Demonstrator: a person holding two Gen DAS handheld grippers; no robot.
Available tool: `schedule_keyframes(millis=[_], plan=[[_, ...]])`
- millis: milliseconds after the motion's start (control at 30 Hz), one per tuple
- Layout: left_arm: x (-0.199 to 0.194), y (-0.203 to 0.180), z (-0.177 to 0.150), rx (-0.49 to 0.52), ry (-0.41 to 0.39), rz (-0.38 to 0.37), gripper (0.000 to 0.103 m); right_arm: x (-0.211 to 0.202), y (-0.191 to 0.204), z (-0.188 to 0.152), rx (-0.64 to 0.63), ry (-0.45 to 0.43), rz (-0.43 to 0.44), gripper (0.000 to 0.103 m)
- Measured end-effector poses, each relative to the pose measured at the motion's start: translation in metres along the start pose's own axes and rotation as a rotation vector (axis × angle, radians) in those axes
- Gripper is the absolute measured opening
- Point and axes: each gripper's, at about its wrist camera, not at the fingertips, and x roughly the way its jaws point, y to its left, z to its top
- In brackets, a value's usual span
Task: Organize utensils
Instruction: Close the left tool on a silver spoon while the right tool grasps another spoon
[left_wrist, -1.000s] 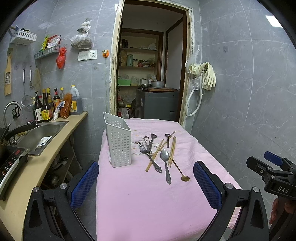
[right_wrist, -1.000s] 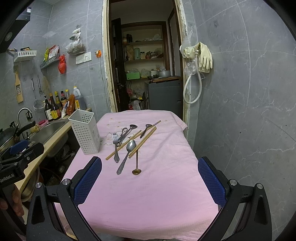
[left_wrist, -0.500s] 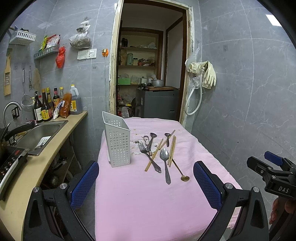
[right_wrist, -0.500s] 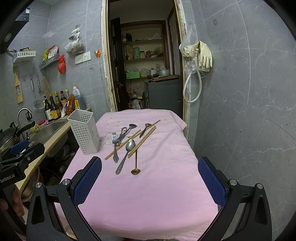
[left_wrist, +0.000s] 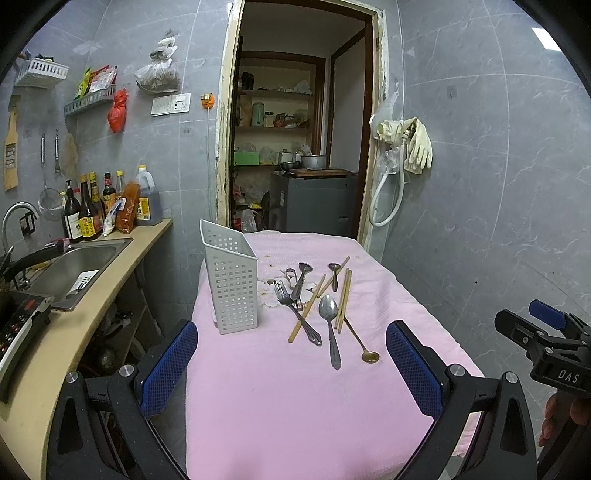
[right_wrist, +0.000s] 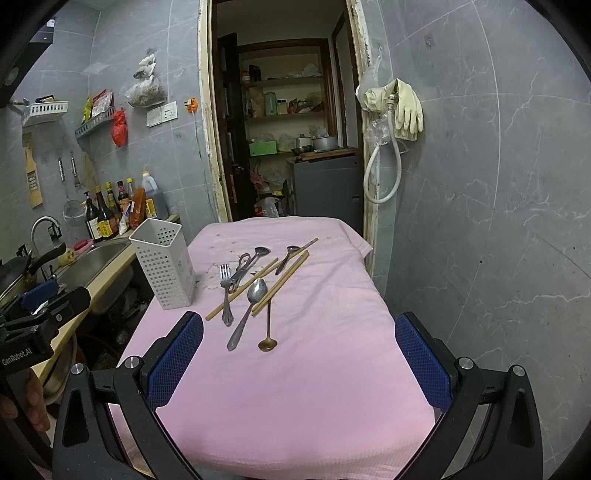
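A white perforated utensil holder (left_wrist: 232, 280) stands upright at the left of the pink table (left_wrist: 295, 398); it also shows in the right wrist view (right_wrist: 164, 262). Beside it lie a fork (left_wrist: 291, 308), a large steel spoon (left_wrist: 330, 323), a small brass spoon (left_wrist: 360, 341), wooden chopsticks (left_wrist: 343, 297) and smaller spoons. In the right wrist view the fork (right_wrist: 225, 291), steel spoon (right_wrist: 249, 308) and brass spoon (right_wrist: 268, 325) lie mid-table. My left gripper (left_wrist: 291, 369) is open and empty over the near table edge. My right gripper (right_wrist: 299, 354) is open and empty too.
A counter with a steel sink (left_wrist: 74, 266) and several sauce bottles (left_wrist: 88, 214) runs along the left. A doorway (left_wrist: 299, 147) to a pantry is behind the table. Grey tiled wall (left_wrist: 480, 184) with rubber gloves (left_wrist: 413, 144) stands at the right.
Both grippers have crept slightly toward the table; the utensils look a little closer. Nothing on the table has moved.
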Motion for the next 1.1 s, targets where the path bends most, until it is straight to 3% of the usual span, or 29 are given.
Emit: schedule_keyframes(millis=[467,800,1100], plan=[[0.029,0.005,0.022,0.049,-0.014,-0.03,0.103,0.021,-0.001,0.026,0.03,-0.005,-0.034,0.102],[0.077,0.01,0.065,0.075,-0.055,-0.115,0.103,0.061,0.004,0.058,0.047,-0.024,-0.072,0.102],[0.135,0.003,0.113,0.068,-0.08,-0.172,0.103,0.1,-0.009,0.107,0.034,-0.082,-0.094,0.102]])
